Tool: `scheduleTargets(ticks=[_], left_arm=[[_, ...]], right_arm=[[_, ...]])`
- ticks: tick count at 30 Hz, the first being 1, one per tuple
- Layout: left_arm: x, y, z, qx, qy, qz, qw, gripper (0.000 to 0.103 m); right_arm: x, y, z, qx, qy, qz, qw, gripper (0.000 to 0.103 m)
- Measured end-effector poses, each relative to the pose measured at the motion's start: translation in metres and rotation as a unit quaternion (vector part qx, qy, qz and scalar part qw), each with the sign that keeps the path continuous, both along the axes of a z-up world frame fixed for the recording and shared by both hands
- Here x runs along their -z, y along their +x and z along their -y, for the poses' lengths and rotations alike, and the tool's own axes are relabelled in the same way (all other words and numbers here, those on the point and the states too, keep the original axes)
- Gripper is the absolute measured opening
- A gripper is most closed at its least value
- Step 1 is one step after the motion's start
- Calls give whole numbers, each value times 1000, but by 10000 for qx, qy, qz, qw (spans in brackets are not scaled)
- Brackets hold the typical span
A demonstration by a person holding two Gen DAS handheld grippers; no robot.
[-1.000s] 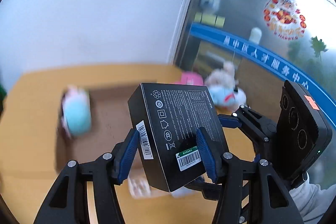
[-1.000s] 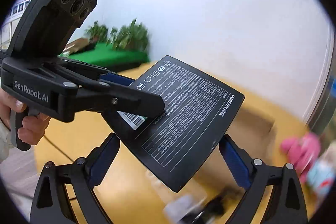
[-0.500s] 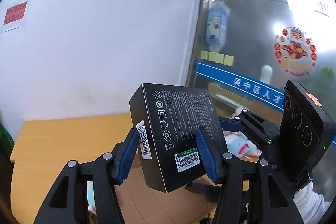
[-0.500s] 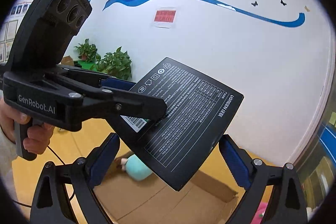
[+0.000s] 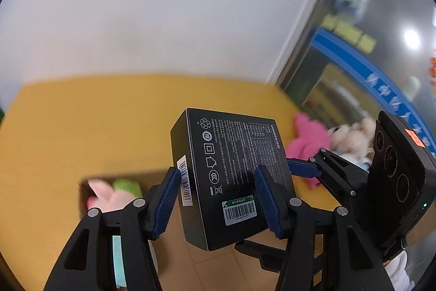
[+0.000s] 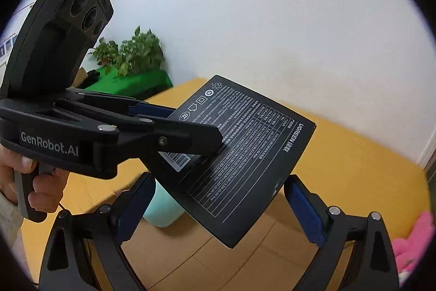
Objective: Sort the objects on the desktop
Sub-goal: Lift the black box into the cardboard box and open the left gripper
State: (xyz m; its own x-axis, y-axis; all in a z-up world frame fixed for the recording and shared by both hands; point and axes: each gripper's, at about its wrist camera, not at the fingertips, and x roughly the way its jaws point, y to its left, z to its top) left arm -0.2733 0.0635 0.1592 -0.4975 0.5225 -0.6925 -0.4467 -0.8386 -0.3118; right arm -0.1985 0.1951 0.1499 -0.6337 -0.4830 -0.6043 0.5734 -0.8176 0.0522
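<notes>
One black printed box point(image 5: 231, 176), barcode stickers showing.

A flat black rectangular printed box point(image 5: 231, 176) is held tilted above an open brown cardboard carton point(image 6: 207, 261), which is set on a yellow wooden table point(image 5: 81, 122). The box is flanked on two sides by the left gripper point(image 5: 218, 195), and its far edges are bracketed by the right gripper point(image 6: 218, 206). A pink plush toy point(image 5: 308, 146) is placed on the table to the right of the carton, with a pale plush doll point(image 5: 351, 138) just beyond it. Inside the carton, a mint-green soft toy point(image 6: 160, 212) is found under the box.
</notes>
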Motion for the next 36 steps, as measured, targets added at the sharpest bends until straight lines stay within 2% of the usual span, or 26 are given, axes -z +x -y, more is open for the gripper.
scheduleTargets(ticks=[4,9,11,13,18,20,23,25,27,28,30,31,32,33,34,36], left_arm=[[67,-30,-7,-75,-309,693,9971,54],[125,-54,-16,-212,-705,1364,9879,54],[138,-59,-20,-308,-879,1610,9825,54],[155,-62,-28,-290,-1283,1849,9739,54],[160,-62,-32,-467,-1581,1829,9692,53],[153,-55,-30,-507,-1669,1624,9712,53],[129,-39,-22,-613,-1626,1192,9775,53],[98,-10,-10,-734,-1441,621,9849,54],[69,24,1,-815,-1266,72,9886,55],[54,44,9,-843,-1176,-212,9892,60],[22,89,22,-1011,-982,-844,9864,74],[7,114,31,-1124,-848,-1156,9833,84],[-2,129,40,-1175,-744,-1343,9811,95],[-11,151,50,-1238,-613,-1583,9777,99],[-18,172,57,-1310,-502,-1821,9732,103],[-26,212,67,-1428,-421,-2242,9631,103]], right_arm=[[72,-37,-2,-77,-121,747,9971,96],[125,-63,-1,-74,-224,1405,9898,96],[141,-71,2,-93,-156,1599,9870,96],[151,-80,3,-89,-121,1734,9847,95],[162,-89,7,17,-226,1922,9811,95],[162,-80,9,46,-168,1895,9817,95],[140,-60,3,87,-137,1694,9854,95],[114,-38,-12,151,-318,1466,9886,96],[86,-16,-20,209,-481,1226,9911,96],[67,2,-24,238,-548,1046,9927,96],[43,18,-29,227,-663,797,9944,99],[28,38,-34,246,-791,645,9945,103],[19,53,-41,275,-906,552,9940,103],[10,73,-51,307,-1060,446,9929,103],[9,66,-35,315,-1106,404,9925,103],[2,86,-37,496,-1058,324,9926,103]])
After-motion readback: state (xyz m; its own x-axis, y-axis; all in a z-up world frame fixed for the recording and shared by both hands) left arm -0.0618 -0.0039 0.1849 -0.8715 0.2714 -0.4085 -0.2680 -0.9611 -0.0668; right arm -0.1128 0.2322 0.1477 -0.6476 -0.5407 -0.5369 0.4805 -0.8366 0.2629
